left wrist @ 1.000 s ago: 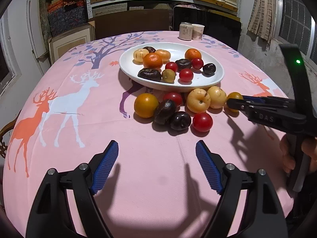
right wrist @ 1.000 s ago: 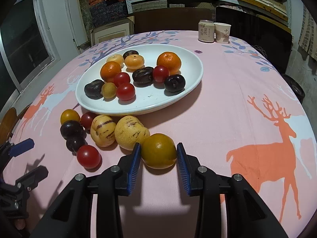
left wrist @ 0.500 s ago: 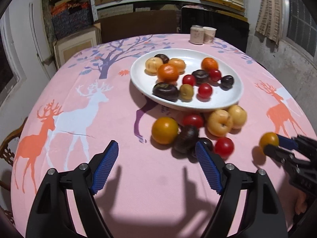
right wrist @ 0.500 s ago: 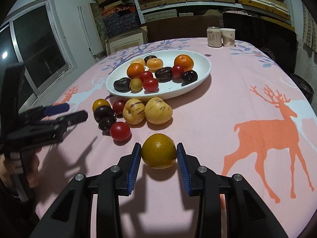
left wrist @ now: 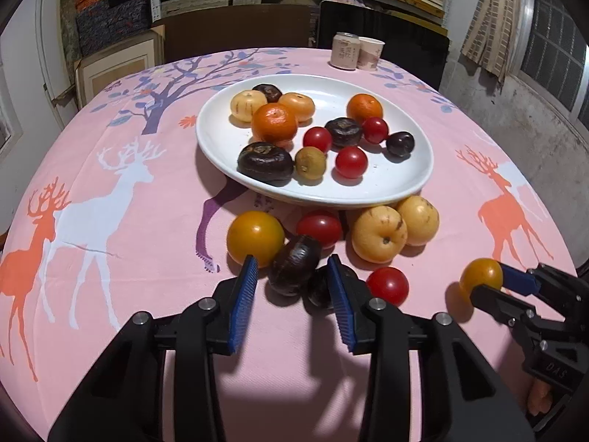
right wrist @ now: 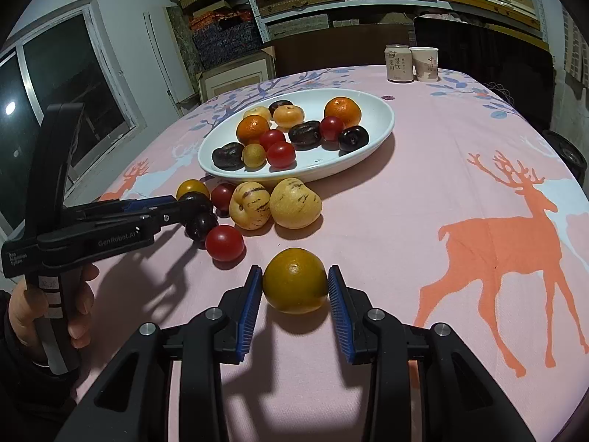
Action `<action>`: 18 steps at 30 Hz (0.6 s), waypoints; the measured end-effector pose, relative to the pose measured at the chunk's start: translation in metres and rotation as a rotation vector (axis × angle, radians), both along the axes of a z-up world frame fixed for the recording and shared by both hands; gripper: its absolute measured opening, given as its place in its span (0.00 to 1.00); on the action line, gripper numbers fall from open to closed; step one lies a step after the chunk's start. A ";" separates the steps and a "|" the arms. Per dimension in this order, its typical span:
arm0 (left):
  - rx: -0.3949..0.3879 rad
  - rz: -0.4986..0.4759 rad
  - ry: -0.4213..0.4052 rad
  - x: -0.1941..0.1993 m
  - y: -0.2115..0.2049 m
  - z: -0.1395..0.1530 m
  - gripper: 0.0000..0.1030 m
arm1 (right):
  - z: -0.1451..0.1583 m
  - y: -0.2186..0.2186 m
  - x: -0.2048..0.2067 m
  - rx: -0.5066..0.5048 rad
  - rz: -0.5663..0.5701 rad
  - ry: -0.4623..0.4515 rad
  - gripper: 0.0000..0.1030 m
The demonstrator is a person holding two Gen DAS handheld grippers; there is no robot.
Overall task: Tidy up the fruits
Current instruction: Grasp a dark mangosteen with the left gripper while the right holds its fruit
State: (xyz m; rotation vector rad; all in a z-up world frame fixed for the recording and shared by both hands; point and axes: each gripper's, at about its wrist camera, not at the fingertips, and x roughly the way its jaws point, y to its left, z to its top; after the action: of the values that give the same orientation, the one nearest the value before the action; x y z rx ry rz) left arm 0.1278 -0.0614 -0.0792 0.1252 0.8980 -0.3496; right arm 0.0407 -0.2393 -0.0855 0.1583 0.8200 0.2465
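"GenRobot.AI" on the left claw (right wrist: pixel 191 208), "DAS" on the right claw (left wrist: pixel 489 287), Chinese characters on the can (right wrist: pixel 398 63)

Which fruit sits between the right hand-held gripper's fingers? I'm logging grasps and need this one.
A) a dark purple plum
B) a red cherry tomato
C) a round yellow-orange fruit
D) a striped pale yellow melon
C: in the right wrist view the right hand-held gripper has its blue pads on either side of the round yellow-orange fruit, apart from the pile by the white oval plate.
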 end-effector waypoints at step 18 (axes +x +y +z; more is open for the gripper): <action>-0.104 -0.017 0.043 -0.003 0.011 -0.003 0.30 | 0.000 -0.001 -0.002 0.022 0.003 -0.007 0.36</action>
State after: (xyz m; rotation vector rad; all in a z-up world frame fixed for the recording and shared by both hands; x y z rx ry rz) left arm 0.1253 -0.0503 -0.0817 0.0296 0.9203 -0.4156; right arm 0.0384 -0.2406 -0.0851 0.1771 0.8111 0.2592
